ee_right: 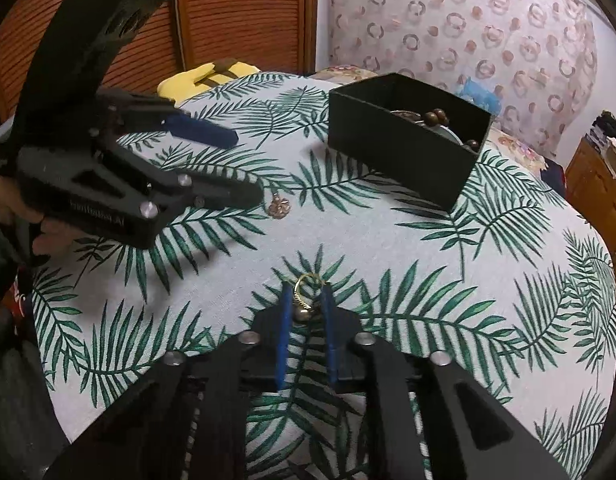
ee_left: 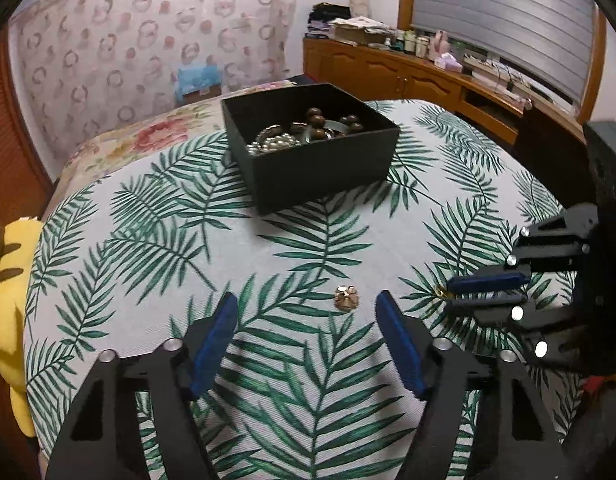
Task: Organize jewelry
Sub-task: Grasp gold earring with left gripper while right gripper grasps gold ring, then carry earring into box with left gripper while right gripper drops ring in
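Observation:
A black open box holding beads, pearls and metal pieces stands on the leaf-print cloth; it also shows in the right wrist view. A small gold flower-shaped piece lies on the cloth between my left gripper's open fingers; it shows in the right wrist view too. My left gripper is open and empty. My right gripper is nearly closed around a gold ring-like piece on the cloth; its blue pads stand on each side of the piece. The right gripper also shows in the left wrist view.
A yellow plush toy lies at the cloth's left edge. A wooden cabinet with clutter stands behind. A patterned curtain hangs at the back. The left gripper body is in the right wrist view.

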Demonstrator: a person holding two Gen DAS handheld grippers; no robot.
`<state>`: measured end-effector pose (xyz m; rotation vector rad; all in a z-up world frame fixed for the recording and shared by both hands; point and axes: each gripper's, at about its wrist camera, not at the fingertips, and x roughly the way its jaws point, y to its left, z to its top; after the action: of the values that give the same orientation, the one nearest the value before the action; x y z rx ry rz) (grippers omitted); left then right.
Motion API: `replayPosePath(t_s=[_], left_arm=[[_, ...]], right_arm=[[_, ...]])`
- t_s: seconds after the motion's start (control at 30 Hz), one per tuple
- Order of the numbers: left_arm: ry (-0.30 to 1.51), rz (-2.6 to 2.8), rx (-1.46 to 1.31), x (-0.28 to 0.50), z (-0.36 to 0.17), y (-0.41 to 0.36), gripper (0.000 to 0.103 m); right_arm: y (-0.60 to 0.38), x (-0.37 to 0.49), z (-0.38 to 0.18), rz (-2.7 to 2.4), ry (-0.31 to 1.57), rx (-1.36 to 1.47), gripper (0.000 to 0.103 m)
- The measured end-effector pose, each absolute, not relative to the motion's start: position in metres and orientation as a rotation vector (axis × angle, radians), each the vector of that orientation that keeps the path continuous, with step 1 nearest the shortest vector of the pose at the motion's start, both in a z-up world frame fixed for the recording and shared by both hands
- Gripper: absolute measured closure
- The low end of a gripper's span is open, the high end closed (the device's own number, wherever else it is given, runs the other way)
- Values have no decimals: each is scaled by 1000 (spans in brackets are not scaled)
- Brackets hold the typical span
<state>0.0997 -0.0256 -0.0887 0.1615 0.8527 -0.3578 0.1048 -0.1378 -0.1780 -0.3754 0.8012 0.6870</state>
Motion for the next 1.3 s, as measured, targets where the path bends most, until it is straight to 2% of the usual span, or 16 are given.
replayPosePath(t_s=[0.07,0.13,0.43,0.63,0.9,1.3], left_arm=[[866,-359,165,102,-92,-30,48],[876,-359,167,103,-95,-32,61],[891,-378,193,106,-102,-47,83],[879,-383,188,107,-103,-49,89],[870,-378,161,107,-101,-46,89],[766,-350,125,131,-62,-44,89]], right_arm=[[-141,106,-177,685,800,-371,89],[-143,106,-176,684,797,-374,89],[-151,106,-167,674,768,-350,89],[-153,109,-162,667,755,-341,89],[-151,117,-149,661,724,-328,89],[-149,177,-113,621,642,-314,89]])
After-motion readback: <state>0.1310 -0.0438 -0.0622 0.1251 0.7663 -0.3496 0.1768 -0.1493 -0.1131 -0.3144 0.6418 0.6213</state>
